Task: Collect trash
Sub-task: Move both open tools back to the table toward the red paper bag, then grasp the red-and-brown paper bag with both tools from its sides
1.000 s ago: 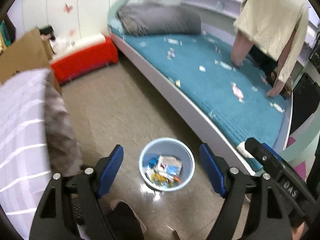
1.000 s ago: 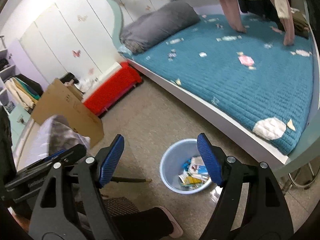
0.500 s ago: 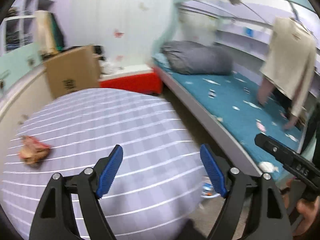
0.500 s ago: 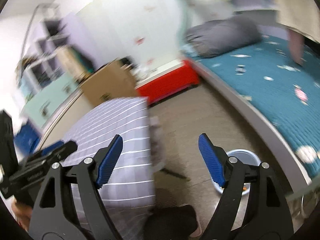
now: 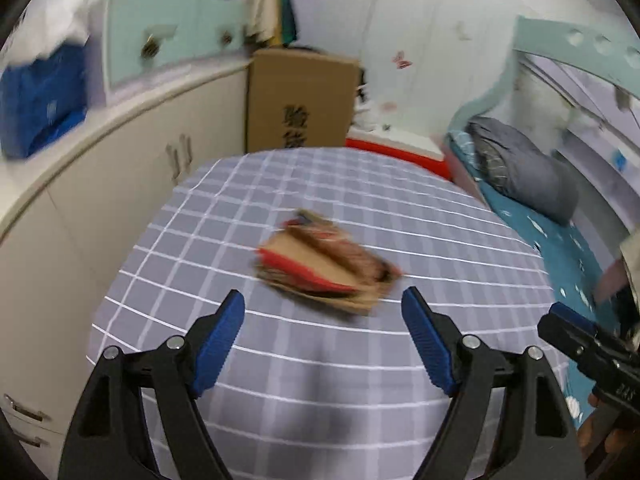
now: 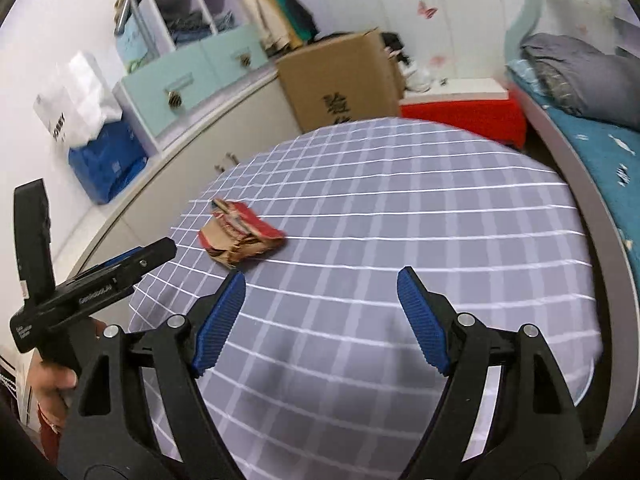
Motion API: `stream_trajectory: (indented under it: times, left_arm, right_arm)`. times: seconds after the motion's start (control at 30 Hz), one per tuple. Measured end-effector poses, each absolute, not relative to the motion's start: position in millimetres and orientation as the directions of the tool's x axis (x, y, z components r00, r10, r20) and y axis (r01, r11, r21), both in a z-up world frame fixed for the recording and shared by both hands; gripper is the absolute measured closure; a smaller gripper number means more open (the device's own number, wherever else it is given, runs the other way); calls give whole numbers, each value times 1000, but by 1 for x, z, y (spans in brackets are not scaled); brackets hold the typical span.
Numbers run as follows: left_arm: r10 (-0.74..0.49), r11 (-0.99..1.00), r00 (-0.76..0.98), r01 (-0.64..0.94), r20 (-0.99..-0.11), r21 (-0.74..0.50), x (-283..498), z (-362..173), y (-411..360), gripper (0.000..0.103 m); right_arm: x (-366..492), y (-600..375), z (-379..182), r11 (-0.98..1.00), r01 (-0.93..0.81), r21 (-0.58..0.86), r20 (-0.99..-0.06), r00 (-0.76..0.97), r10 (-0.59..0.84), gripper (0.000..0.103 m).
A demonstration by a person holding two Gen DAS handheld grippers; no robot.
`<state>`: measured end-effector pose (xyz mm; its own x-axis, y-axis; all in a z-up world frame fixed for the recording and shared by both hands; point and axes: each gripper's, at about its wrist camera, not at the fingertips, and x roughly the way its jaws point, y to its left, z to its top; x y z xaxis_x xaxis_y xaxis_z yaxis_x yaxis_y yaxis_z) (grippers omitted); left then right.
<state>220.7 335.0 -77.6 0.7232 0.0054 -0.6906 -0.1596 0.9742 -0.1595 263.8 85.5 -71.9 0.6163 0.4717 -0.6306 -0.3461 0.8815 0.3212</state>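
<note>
Checked grey table (image 5: 360,380) beside teal bed (image 5: 560,248), cream cabinets (image 5: 120,168)

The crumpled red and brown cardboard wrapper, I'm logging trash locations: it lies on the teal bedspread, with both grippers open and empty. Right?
Not quite. The crumpled red and brown cardboard wrapper lies on the grey checked tablecloth, as the left wrist view shows. The left gripper and right gripper are indeed open and empty.

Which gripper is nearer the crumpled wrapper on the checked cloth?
Left. The left gripper faces the wrapper just ahead of its open jaws; the right gripper sits further off, the wrapper up to its left.
</note>
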Motion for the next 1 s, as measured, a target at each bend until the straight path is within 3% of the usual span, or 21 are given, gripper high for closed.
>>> stream_trajectory:
  times: [0.3, 0.77, 0.8, 0.9, 0.93, 1.0]
  left_arm:
    - [-50, 959, 666, -176, -744, -221, 274, -117, 390, 24]
    - [-153, 954, 661, -95, -735, -284, 312, -137, 396, 26]
    - [-172, 948, 663, -90, -729, -306, 312, -138, 397, 29]
    - [-244, 929, 663, -50, -707, -367, 314, -140, 396, 51]
    - [-255, 928, 666, -35, -701, -371, 314, -139, 394, 56]
    - [-222, 944, 676, -31, -703, -328, 313, -136, 386, 56]
  right_arm:
    - [313, 161, -103, 876, -347, 335, -710, 518, 477, 26]
    - [350, 193, -128, 831, -314, 460, -694, 457, 556, 26]
    - [351, 194, -130, 824, -316, 471, -688, 453, 567, 26]
    - [352, 199, -129, 825, -323, 463, -687, 458, 564, 28]
    - [352, 199, -128, 830, -324, 454, -688, 465, 557, 33]
    - [353, 197, -129, 827, -328, 456, -685, 465, 561, 36]
